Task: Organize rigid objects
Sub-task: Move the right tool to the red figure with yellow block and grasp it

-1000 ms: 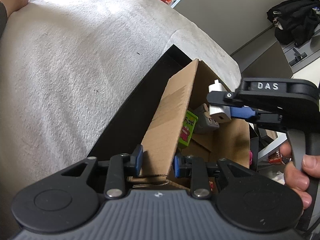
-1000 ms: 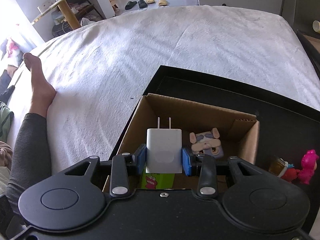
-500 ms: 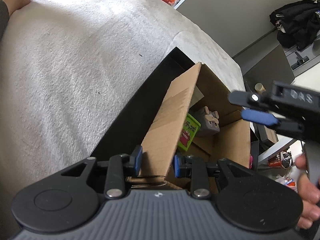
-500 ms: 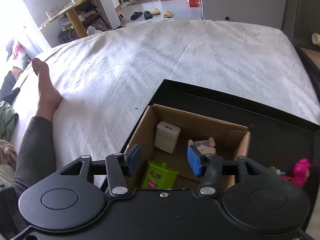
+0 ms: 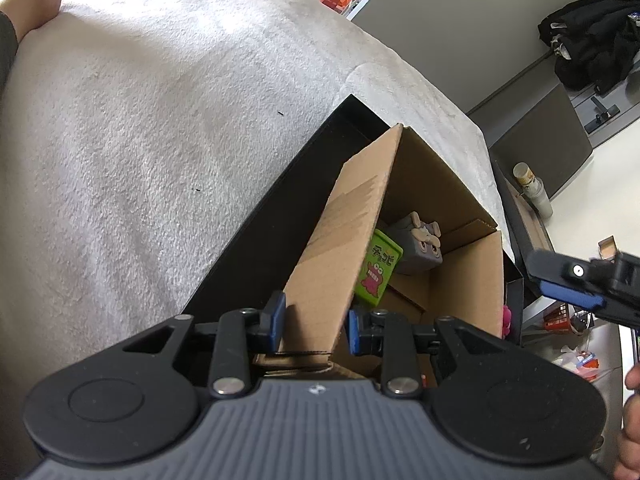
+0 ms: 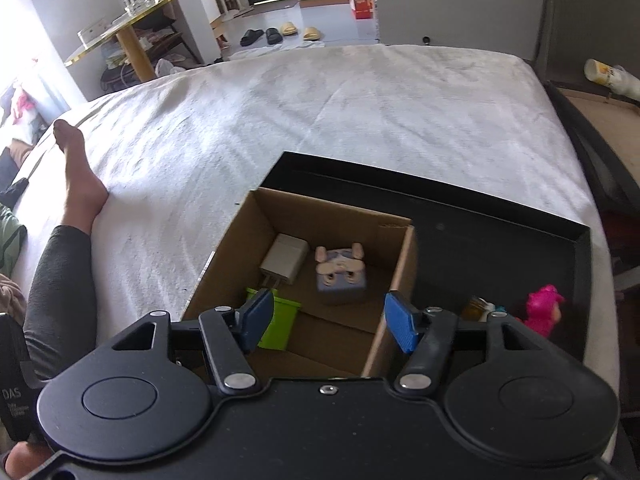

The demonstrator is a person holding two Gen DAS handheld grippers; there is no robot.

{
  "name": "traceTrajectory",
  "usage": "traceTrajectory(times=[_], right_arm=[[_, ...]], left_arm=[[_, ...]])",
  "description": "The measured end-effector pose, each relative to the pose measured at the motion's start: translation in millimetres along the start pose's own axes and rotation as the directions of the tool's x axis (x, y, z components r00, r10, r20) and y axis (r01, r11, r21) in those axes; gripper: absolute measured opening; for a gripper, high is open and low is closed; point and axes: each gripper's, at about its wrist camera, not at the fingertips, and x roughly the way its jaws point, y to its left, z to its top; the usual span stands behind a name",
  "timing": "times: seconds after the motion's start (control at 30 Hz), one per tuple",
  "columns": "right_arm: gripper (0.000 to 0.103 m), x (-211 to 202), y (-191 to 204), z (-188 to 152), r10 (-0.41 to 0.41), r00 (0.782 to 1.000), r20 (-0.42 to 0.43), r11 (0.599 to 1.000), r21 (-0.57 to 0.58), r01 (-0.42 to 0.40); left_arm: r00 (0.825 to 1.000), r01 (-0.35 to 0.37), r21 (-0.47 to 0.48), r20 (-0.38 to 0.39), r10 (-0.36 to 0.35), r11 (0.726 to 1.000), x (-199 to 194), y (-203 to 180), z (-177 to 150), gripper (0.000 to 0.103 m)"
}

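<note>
On the bed's white cover, inside the black tray point(image 6: 500, 236) near the bed's right edge, the cardboard box point(image 6: 400, 264) stood open with the white charger point(image 6: 286, 258), the grey cube toy point(image 6: 340, 276) and the green packet point(image 6: 280, 322) lying on its floor. Your left gripper point(image 5: 316, 320) was narrowed onto the box's near flap point(image 5: 340, 248), pads pressed on the cardboard from both sides, steadying the box. Your right gripper point(image 6: 330, 320) hovered above the box with nothing between its pads, its jaws opening. By my reading, the charger's placement was done and you were between items. The next move would call for swinging the right gripper over to the pink figure point(image 6: 542, 310) and the small toy point(image 6: 478, 306) beside it, which sat on the tray floor just outside the box's right wall, and closing on one without knocking the other. Against a second earlier, much had changed: then your right gripper was clamped on the charger, prongs up, over the box; half a second on, the charger stood inside and the pads had parted. Now the charger lay tipped flat, and the right gripper had lifted back, while your left grip was unchanged.
</note>
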Motion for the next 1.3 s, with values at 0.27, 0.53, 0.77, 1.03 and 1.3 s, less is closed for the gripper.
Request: traceTrajectory(times=[0.27, 0.53, 0.77, 1.03, 1.3], right_arm=[[0.069, -13, -28, -12, -0.046, 0.999, 0.015, 0.998, 0.033, 0.045], [0.070, -21, -61, -29, -0.084, 0.996, 0.013, 0.992, 0.093, 0.082], [0.071, -20, -90, -48, -0.087, 0.996, 0.005, 0.981, 0.175, 0.085], [0.071, -8, -115, -61, -0.107, 0.994, -0.021, 0.969, 0.221, 0.109], [0.071, 15, -136, -62, -0.076, 0.996, -0.036, 0.944, 0.320, 0.084]], left_arm=[[1.000, -0.015, 0.006, 0.007, 0.015, 1.000, 0, -3, 0, 0.028], [0.999, -0.033, -0.009, 0.022, 0.034, 0.999, 1, -4, -1, 0.028], [0.999, -0.035, -0.019, 0.023, 0.035, 0.999, 1, -2, -1, 0.028], [0.999, -0.044, -0.018, 0.030, 0.045, 0.999, 2, -4, 0, 0.028], [0.997, -0.062, -0.014, 0.037, 0.062, 0.998, 3, -7, 1, 0.028]])
